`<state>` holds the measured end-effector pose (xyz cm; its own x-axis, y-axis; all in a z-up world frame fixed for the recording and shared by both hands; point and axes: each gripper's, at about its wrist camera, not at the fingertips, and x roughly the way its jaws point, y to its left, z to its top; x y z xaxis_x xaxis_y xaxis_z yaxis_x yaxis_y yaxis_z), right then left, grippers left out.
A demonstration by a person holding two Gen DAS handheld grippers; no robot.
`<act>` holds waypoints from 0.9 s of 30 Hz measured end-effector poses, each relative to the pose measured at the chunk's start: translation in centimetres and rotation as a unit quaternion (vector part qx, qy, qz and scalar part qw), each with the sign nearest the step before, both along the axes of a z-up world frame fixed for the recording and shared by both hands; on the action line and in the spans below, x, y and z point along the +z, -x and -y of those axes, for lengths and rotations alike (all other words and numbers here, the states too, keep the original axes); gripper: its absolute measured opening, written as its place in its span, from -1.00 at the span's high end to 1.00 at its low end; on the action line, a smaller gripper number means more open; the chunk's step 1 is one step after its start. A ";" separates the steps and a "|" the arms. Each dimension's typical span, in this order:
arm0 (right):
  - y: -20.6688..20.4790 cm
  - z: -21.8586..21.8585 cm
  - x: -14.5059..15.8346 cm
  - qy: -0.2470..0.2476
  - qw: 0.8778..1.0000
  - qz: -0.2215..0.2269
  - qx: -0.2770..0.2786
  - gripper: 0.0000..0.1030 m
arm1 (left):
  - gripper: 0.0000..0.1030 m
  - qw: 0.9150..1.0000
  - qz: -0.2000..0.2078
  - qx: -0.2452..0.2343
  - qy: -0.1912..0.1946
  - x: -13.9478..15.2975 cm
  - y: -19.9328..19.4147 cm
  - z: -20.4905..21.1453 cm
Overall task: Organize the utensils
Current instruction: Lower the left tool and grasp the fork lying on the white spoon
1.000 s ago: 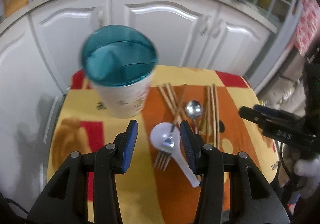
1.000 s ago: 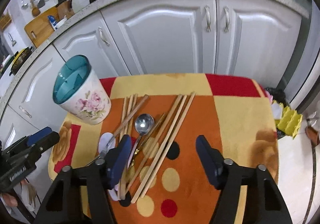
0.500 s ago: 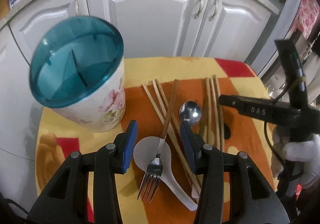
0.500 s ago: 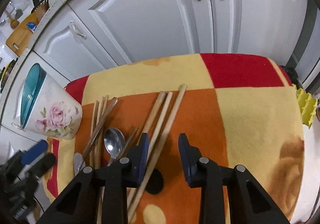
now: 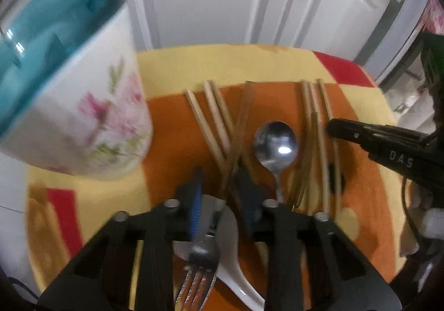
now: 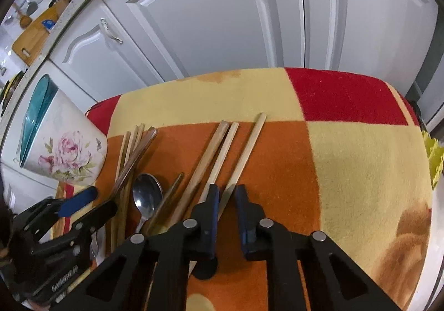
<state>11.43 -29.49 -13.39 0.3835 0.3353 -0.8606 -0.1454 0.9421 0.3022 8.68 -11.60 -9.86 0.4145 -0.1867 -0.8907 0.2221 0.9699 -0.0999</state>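
A floral utensil holder with a teal divided top (image 5: 69, 94) stands at the table's left; it also shows in the right wrist view (image 6: 59, 148). Wooden chopsticks (image 5: 213, 122), a steel spoon (image 5: 274, 144), a fork (image 5: 198, 275) and a white ceramic spoon (image 5: 234, 263) lie on the orange cloth. My left gripper (image 5: 220, 180) is open, low over the fork handle and crossed chopsticks. My right gripper (image 6: 226, 194) has its jaws narrowed around the rightmost chopstick (image 6: 245, 150); contact is not clear.
The table carries a yellow, orange and red patterned cloth (image 6: 360, 161). White cabinet doors (image 6: 222, 19) stand right behind the table. The right gripper's body (image 5: 388, 147) reaches in from the right in the left wrist view.
Both grippers have moved down and forward toward the utensils. The right jaws have closed from wide to narrow around a chopstick. The left gripper now straddles the fork handle.
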 end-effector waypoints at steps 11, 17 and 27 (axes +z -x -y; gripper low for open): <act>2.1 2.0 0.4 0.035 0.999 -0.005 0.008 0.96 | 0.88 0.998 -0.041 -0.015 0.050 0.5 4.4 -0.5; 1.4 2.6 1.1 -0.042 0.999 -0.003 -0.029 0.35 | 0.88 0.998 -0.040 -0.014 0.052 1.1 6.0 -0.5; 0.0 -1.3 0.0 0.057 0.998 0.000 0.038 0.89 | 0.66 0.999 -0.009 -0.011 0.034 2.3 2.9 0.4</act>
<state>11.39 -28.16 -13.34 0.3617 0.2627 -0.8945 -0.2170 0.9569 0.1932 5.75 -12.05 -7.54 0.3945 -0.2557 -0.8826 0.2403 0.9558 -0.1695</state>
